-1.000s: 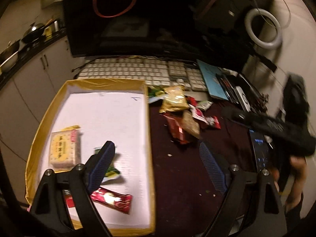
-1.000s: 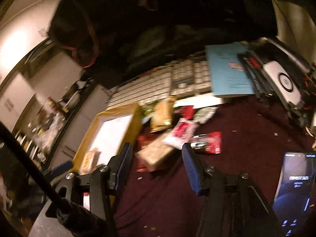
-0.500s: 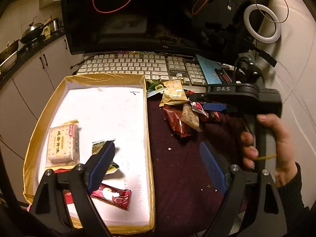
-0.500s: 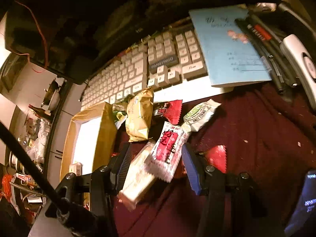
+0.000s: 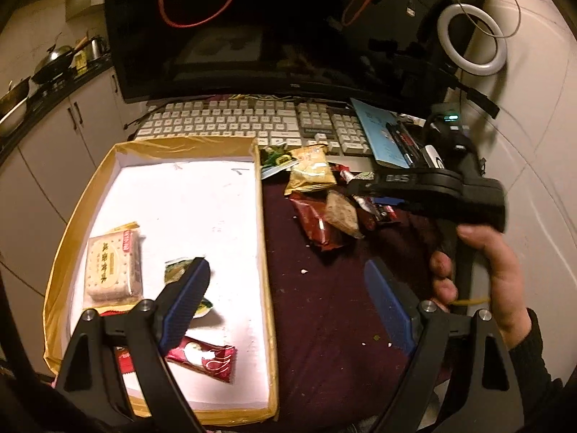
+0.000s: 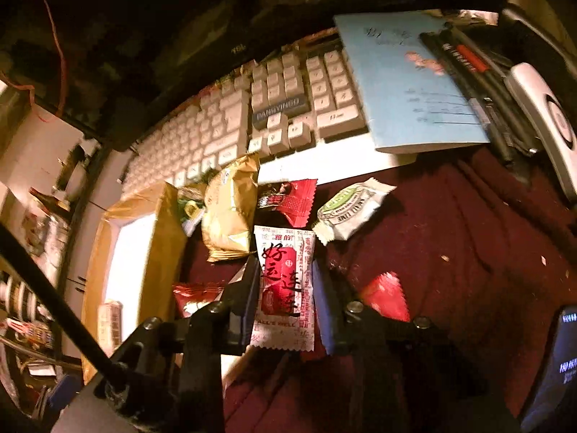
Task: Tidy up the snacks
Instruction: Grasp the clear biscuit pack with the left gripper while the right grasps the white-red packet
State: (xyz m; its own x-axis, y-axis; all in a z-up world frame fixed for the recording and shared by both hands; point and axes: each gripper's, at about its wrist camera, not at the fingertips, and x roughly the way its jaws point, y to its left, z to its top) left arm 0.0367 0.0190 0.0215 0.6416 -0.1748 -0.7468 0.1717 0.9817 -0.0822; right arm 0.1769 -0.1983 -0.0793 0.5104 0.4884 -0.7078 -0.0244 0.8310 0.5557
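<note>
Right tongs [image 6: 285, 288] dropped over the pile, jaws just closing onto red-and-white packet [image 6: 285, 281], its long axis along the fingers; left tongs [image 5: 288, 306] open, empty.

Left gripper [image 5: 288, 288]: jaws spread wide, nothing between the fingers, pointing steeply downward. Right gripper [image 6: 286, 288]: jaws have just been closing; a packet [image 6: 285, 285] stands between the fingers, both pads at its long edges and appearing to press on it. Right hand [image 5: 483, 281]: wrapped around the gripper's handle, thumb over the top, fingers curled at the front, dark sleeve [image 5: 533, 346] at the wrist.
</note>
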